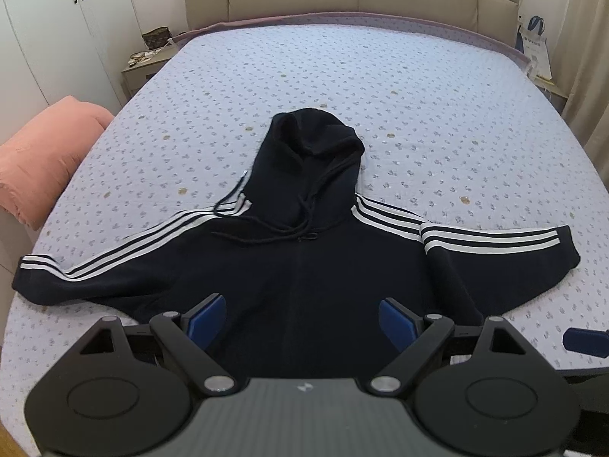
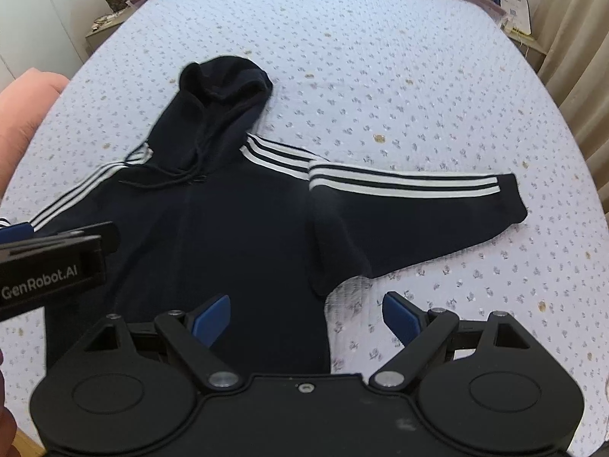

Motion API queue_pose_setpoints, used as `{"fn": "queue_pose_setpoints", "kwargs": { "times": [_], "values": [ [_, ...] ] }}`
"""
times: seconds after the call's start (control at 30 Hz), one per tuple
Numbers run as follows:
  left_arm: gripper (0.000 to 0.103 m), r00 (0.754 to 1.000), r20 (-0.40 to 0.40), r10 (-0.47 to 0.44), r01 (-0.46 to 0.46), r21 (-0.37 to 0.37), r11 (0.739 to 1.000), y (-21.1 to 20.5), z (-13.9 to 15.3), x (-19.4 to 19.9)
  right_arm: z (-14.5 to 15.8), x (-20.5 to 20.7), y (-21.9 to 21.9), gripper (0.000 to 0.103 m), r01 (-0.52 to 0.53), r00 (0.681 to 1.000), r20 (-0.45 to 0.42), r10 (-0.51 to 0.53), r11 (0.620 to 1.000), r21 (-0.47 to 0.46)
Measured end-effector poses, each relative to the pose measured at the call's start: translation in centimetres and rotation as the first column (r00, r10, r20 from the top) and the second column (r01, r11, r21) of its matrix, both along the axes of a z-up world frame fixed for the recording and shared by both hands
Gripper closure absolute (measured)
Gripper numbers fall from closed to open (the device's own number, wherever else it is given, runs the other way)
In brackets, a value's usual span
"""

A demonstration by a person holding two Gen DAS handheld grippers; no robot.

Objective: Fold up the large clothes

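While the hoodie point(image 1: 304, 278) lies flat on the bed point(image 1: 418, 87), both tongs point(image 1: 302, 318) point(image 2: 306, 316) gape empty.

Matt black cloth hoodie point(image 1: 304, 266) with smooth white stripes lies on a quilted, dimpled cloth bedspread point(image 1: 380, 95). Left claw point(image 1: 302, 320): matt black plastic, blue rubbery pads point(image 1: 207, 318), shiny metal rivets.

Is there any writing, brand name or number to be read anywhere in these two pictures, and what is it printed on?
"GenRobot.AI": white letters on the side of the black left gripper, seen in the right wrist view.
Small pale emblem on the grey body behind the left gripper: a mark, no letters readable.
White tote bag with blue handles beside the bed: blue print, too small to read.
Black hooded jacket with white sleeve stripes: no text visible.
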State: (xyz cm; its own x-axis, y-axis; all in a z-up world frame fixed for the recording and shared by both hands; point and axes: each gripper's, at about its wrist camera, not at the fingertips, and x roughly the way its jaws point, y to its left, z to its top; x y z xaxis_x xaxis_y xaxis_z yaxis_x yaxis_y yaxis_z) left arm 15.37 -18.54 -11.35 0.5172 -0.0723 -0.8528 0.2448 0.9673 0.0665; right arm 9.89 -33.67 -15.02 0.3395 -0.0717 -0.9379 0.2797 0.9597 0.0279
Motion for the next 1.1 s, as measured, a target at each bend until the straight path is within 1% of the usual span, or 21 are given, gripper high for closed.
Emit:
{"fn": "queue_pose_setpoints", "kwargs": {
  "times": [0.07,0.17,0.27,0.33,0.37,0.43,0.47,0.53,0.6,0.67,0.7,0.73,0.77,0.87,0.97,1.0,1.03,1.07,1.1],
  "values": [
    [0.014,1.0,-0.006,0.001,-0.001,-0.006,1.0,-1.0,-1.7,0.7,-1.8,0.3,-1.1,0.001,0.0,1.0,-0.002,0.0,1.0,0.006],
    [0.014,1.0,-0.005,-0.004,0.003,-0.023,1.0,-2.4,-4.8,1.5,-4.6,0.3,-3.4,0.001,0.021,1.0,0.022,-0.021,1.0,0.0],
    [0.014,1.0,0.015,-0.013,0.014,-0.051,0.999,-3.8,-8.3,2.3,-7.7,0.1,-6.7,0.001,0.056,0.997,0.056,-0.056,0.998,-0.002],
    [0.014,0.999,0.034,-0.034,0.037,-0.074,0.997,-4.9,-10.6,2.8,-9.9,0.1,-9.7,0.001,0.099,0.991,0.086,-0.099,0.995,0.004],
    [0.015,0.998,0.041,-0.046,0.049,-0.077,0.996,-5.6,-11.8,3.2,-11.0,0.1,-11.4,0.002,0.13,0.987,0.098,-0.13,0.992,0.004],
    [0.015,0.995,0.064,-0.077,0.082,-0.092,0.992,-7.0,-13.7,3.8,-12.9,0.1,-14.8,0.008,0.188,0.974,0.127,-0.185,0.982,-0.014],
    [0.015,0.992,0.08,-0.094,0.101,-0.097,0.99,-7.7,-14.6,4.0,-13.6,0.3,-16.6,0.008,0.219,0.966,0.144,-0.214,0.975,-0.022],
    [0.016,0.988,0.099,-0.117,0.126,-0.099,0.987,-9.2,-16.4,4.4,-15.1,0.3,-20.4,0.01,0.29,0.941,0.188,-0.28,0.957,-0.029],
    [0.021,0.985,0.098,-0.139,0.148,-0.095,0.984,-10.7,-18.1,4.9,-16.4,0.3,-24.3,0.01,0.368,0.908,0.23,-0.351,0.929,-0.033],
    [0.035,0.983,0.094,-0.159,0.168,-0.097,0.981,-12.0,-19.6,5.3,-17.8,0.5,-27.9,0.01,0.432,0.878,0.237,-0.416,0.902,-0.018],
    [0.038,0.981,0.092,-0.169,0.178,-0.1,0.979,-12.5,-20.1,5.4,-18.5,0.7,-29.5,0.012,0.455,0.865,0.241,-0.439,0.891,-0.009],
    [0.044,0.979,0.09,-0.182,0.191,-0.108,0.976,-13.0,-20.6,5.6,-19.0,0.8,-31.0,0.015,0.476,0.852,0.246,-0.461,0.879,-0.001],
    [0.048,0.977,0.087,-0.195,0.205,-0.122,0.971,-13.4,-21.0,5.7,-19.6,0.9,-32.5,0.015,0.498,0.839,0.249,-0.484,0.867,0.007],
    [0.052,0.972,0.083,-0.219,0.23,-0.155,0.961,-14.4,-21.7,6.1,-21.0,1.1,-36.1,0.015,0.535,0.81,0.248,-0.531,0.843,0.058],
    [0.054,0.964,0.083,-0.252,0.262,-0.152,0.953,-15.4,-22.3,6.6,-22.8,1.7,-37.8,0.014,0.547,0.803,0.214,-0.556,0.831,0.102],
    [0.054,0.962,0.082,-0.259,0.269,-0.15,0.951,-15.7,-22.4,6.7,-23.3,1.9,-38.2,0.011,0.538,0.806,0.21,-0.554,0.833,0.132],
    [0.054,0.961,0.08,-0.265,0.274,-0.149,0.95,-16.0,-22.6,6.8,-23.6,2.2,-38.3,0.016,0.524,0.81,0.218,-0.544,0.839,0.148],
    [0.055,0.96,0.076,-0.268,0.277,-0.148,0.95,-16.2,-22.7,7.0,-23.8,2.4,-38.0,0.023,0.513,0.814,0.232,-0.532,0.847,0.14],
    [0.054,0.96,0.075,-0.27,0.278,-0.147,0.949,-16.3,-22.8,7.0,-23.7,2.7,-37.6,0.053,0.484,0.827,0.247,-0.504,0.863,0.141]
  ]
}}
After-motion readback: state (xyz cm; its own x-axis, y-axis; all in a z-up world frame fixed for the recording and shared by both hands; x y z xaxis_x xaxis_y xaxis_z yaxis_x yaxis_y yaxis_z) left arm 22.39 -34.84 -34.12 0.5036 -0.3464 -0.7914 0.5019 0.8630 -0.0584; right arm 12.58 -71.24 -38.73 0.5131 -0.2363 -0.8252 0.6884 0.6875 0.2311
